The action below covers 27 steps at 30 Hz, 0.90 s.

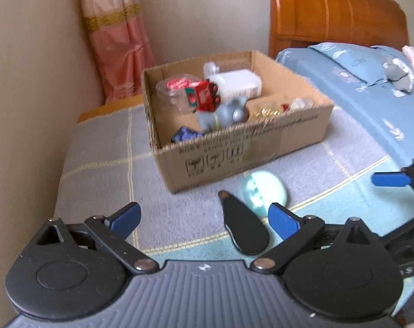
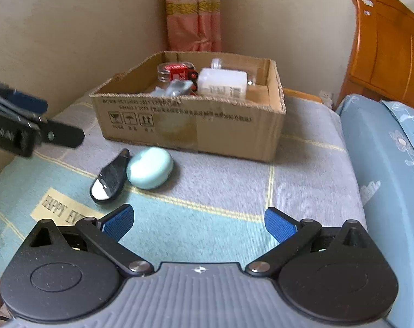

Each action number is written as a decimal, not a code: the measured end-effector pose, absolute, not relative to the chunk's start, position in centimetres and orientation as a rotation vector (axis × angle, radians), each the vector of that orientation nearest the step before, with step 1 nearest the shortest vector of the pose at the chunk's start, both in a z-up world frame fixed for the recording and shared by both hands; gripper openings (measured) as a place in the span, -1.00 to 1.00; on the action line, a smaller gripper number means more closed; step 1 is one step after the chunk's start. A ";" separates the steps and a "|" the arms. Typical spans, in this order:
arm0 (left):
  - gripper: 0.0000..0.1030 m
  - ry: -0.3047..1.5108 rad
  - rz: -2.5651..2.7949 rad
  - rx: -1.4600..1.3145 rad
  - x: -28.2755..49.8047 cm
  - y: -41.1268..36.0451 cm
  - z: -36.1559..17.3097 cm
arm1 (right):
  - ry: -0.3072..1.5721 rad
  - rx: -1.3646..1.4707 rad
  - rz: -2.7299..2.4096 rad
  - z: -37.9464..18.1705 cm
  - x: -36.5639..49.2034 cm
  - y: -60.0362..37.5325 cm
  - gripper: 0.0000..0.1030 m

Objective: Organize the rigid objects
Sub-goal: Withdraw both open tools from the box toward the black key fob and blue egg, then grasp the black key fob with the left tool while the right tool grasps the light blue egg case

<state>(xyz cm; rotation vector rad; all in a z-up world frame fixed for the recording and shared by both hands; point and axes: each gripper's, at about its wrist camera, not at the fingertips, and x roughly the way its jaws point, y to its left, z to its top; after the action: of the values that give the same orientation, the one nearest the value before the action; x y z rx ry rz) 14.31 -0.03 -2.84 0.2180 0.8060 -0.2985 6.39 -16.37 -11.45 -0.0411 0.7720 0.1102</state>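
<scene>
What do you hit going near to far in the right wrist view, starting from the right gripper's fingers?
right gripper, open → black teardrop-shaped object → mint green oval case → cardboard box → white bottle lying inside it → pink curtain in the corner.

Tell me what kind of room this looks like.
Most likely a bedroom: a wooden headboard behind blue floral bedding, a pink curtain in the corner, and a cardboard box on a checked blanket.

Right gripper [image 1: 398, 180] cut by frame edge; box [image 1: 261, 142] print blurred, contents partly hidden behind wall
</scene>
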 end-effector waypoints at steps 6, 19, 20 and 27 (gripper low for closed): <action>0.93 0.852 -0.319 0.187 13.8 -1.1 -6.3 | 0.812 -0.053 0.090 -13.7 6.2 -16.3 1.00; 0.96 0.891 -0.277 0.130 14.5 -0.6 -9.0 | 0.783 -0.076 0.103 -15.2 5.4 -16.6 1.00; 0.97 0.889 -0.268 0.128 14.5 -0.3 -9.0 | 0.783 -0.075 0.102 -15.2 5.4 -16.6 1.00; 0.98 0.881 -0.185 0.094 14.4 2.4 -9.0 | 0.808 -0.087 0.122 -15.0 6.3 -16.3 1.00</action>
<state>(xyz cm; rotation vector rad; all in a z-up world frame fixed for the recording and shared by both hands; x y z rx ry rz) 14.41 2.35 -8.99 0.0937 0.8812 -0.1849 6.29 -16.30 -14.98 -0.0868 0.8076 0.1217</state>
